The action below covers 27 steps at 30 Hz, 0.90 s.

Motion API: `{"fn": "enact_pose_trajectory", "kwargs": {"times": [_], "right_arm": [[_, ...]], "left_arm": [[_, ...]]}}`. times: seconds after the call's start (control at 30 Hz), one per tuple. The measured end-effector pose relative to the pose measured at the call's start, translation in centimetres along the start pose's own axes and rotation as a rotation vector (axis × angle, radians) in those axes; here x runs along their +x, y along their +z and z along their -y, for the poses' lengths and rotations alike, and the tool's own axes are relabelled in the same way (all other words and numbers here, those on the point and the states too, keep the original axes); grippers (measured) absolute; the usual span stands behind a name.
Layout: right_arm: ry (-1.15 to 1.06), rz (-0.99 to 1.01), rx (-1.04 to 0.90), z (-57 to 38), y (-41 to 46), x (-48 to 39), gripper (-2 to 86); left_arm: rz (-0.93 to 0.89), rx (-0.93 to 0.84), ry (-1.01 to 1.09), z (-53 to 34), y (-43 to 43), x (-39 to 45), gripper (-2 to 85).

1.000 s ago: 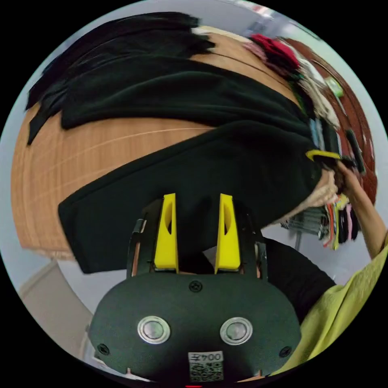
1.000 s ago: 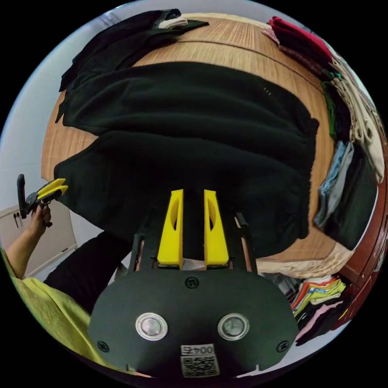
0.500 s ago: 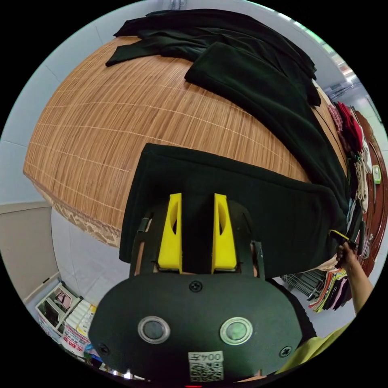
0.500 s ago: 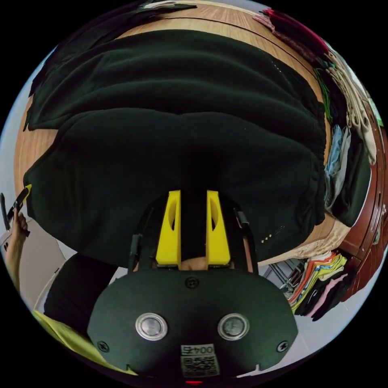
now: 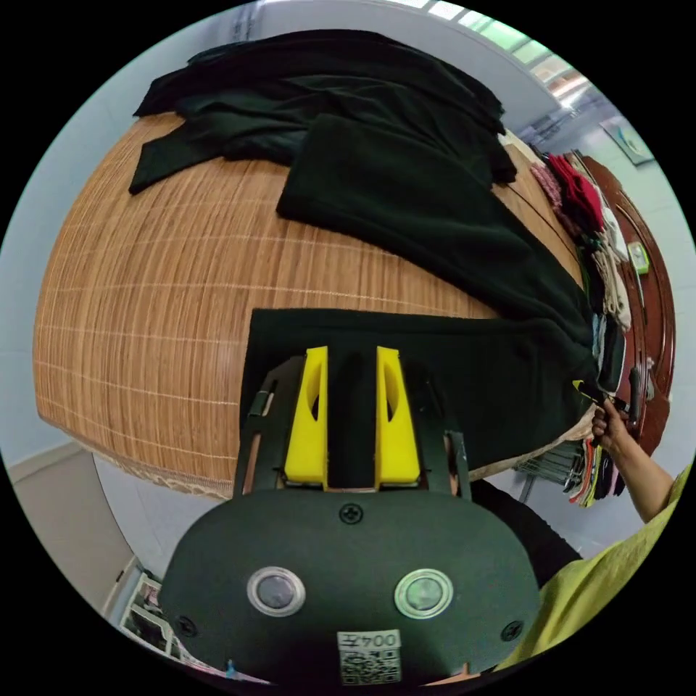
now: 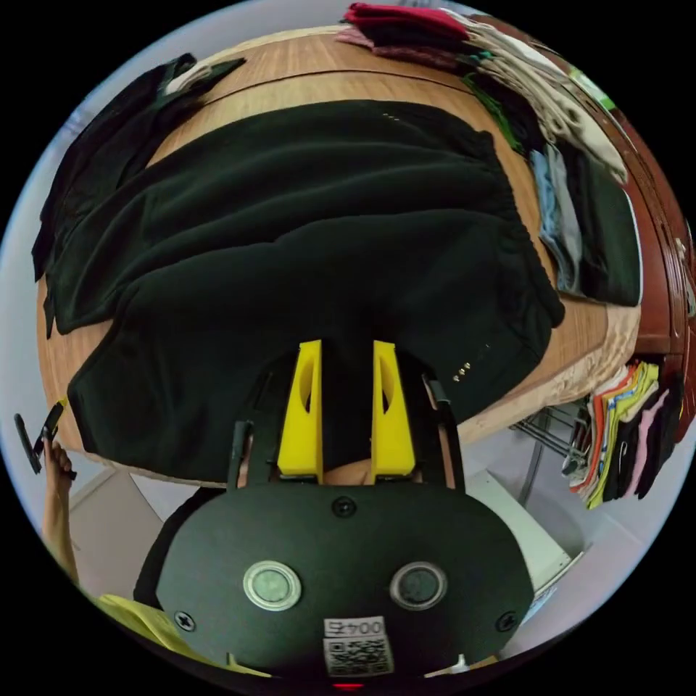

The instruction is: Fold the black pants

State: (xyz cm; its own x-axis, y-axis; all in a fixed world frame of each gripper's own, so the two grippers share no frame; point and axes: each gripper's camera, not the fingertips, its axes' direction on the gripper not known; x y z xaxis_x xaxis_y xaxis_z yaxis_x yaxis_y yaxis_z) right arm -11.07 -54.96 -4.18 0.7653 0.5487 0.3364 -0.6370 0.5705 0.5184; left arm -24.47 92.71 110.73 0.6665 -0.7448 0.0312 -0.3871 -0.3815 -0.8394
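Left tongs nipped on black pants hem, right tongs nipped on waistband edge

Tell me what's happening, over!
Left tool and right tool shut on black pants. Pants flat on bamboo mat. Dark clothes pile behind.

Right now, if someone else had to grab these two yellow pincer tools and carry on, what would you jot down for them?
Left gripper: shut on the black pants at the leg end.
Right gripper: shut on the same pants at the waist end.
The pants lie spread on the bamboo mat, near leg along the table's front edge, far leg beside a heap of dark clothes.
Done: pants laid out.
Left: every fold.
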Motion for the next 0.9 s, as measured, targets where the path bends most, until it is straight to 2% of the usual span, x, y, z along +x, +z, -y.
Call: {"fn": "enact_pose_trajectory", "kwargs": {"times": [0.13,0.3,0.33,0.47,0.73,0.9], "right_arm": [[0.064,-0.037,-0.068,0.8,2.1,2.0,11.1],[0.076,0.043,-0.132,1.6,3.9,2.9,10.8],[0.053,0.046,-0.144,2.1,4.1,2.9,10.7],[-0.034,0.059,-0.238,4.5,4.7,2.9,10.3],[-0.078,0.063,-0.302,7.6,5.8,2.9,8.4],[-0.090,0.064,-0.319,9.1,6.2,2.9,7.8]], "left_arm": [[-0.036,-0.021,0.124,2.1,1.4,3.9,8.8],[-0.016,-0.186,0.191,3.7,7.3,6.5,4.5],[0.008,-0.144,0.234,3.5,7.2,7.1,3.7],[0.039,-0.162,0.274,4.2,7.3,8.1,2.4],[0.025,-0.119,0.387,4.2,7.4,10.9,1.9],[0.039,-0.178,0.368,5.4,7.1,11.9,2.4]]}}
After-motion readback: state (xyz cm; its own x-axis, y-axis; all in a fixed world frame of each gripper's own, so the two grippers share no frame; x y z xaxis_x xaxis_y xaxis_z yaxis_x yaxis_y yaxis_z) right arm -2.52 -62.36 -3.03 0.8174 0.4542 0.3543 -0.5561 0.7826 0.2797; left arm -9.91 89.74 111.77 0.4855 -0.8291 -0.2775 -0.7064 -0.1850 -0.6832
